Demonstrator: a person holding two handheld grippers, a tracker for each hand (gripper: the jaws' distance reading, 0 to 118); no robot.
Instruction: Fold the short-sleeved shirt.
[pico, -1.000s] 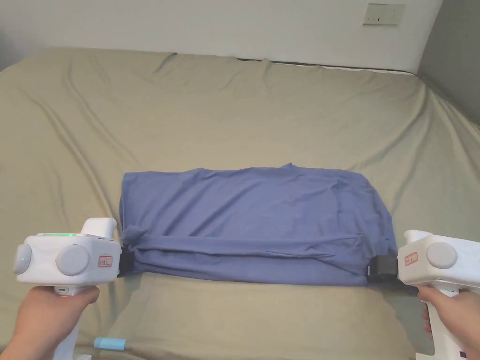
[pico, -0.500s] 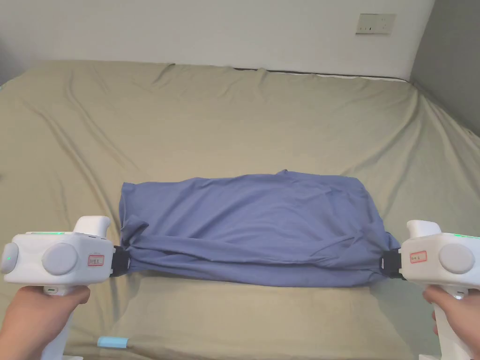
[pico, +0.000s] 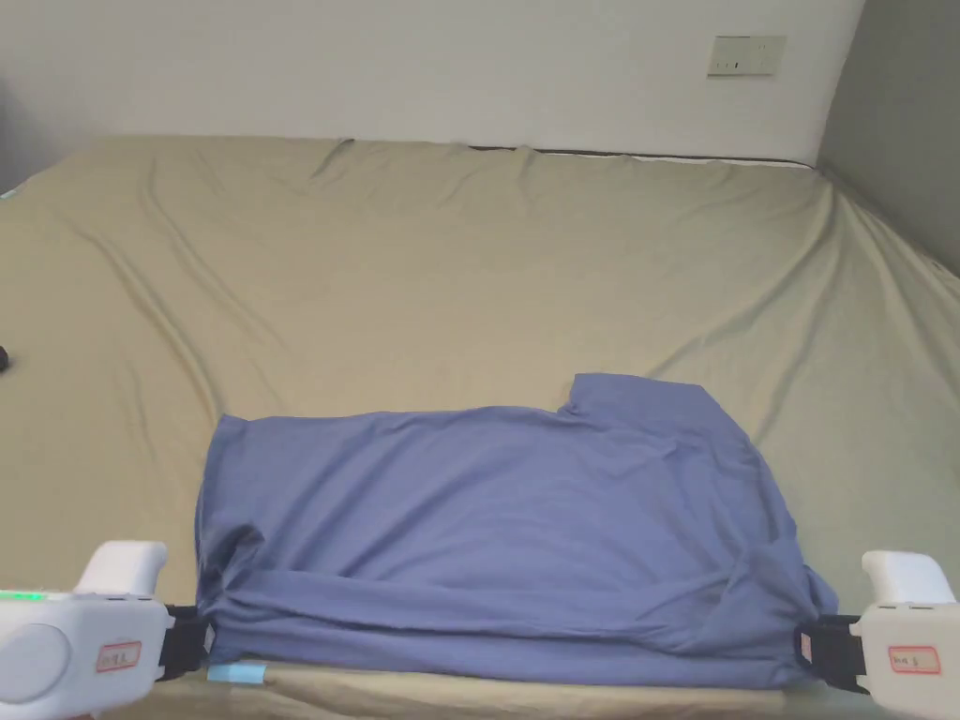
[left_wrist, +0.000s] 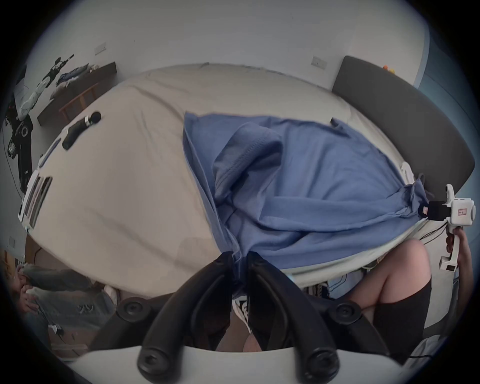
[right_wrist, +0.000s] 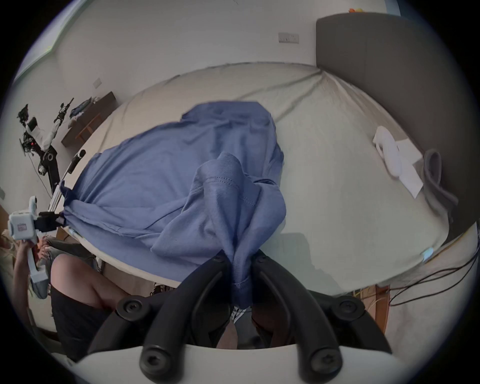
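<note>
1. The left gripper is pinching a bunched bit of the shirt at its left end, jaws nearly closed with cloth squeezed between them.
2. The right gripper is doing the same at the right end, jaws closed on a thick gathered wad of hem.
3. Both grippers are sitting low at the near edge of the bed, well apart; in the head view the left gripper and right gripper are flanking the cloth. Holding the two ends probably keeps the near fold line taut and straight.
4. The shirt is lying on the near part of the bed, its front edge reaching the mattress edge, doubled over along that edge.
5. Its long axis is running left to right between the grippers; a squared flap is sticking up on the far right side, pointing toward the wall.
6. A small blue tag is peeking out beside the left corner.
</note>
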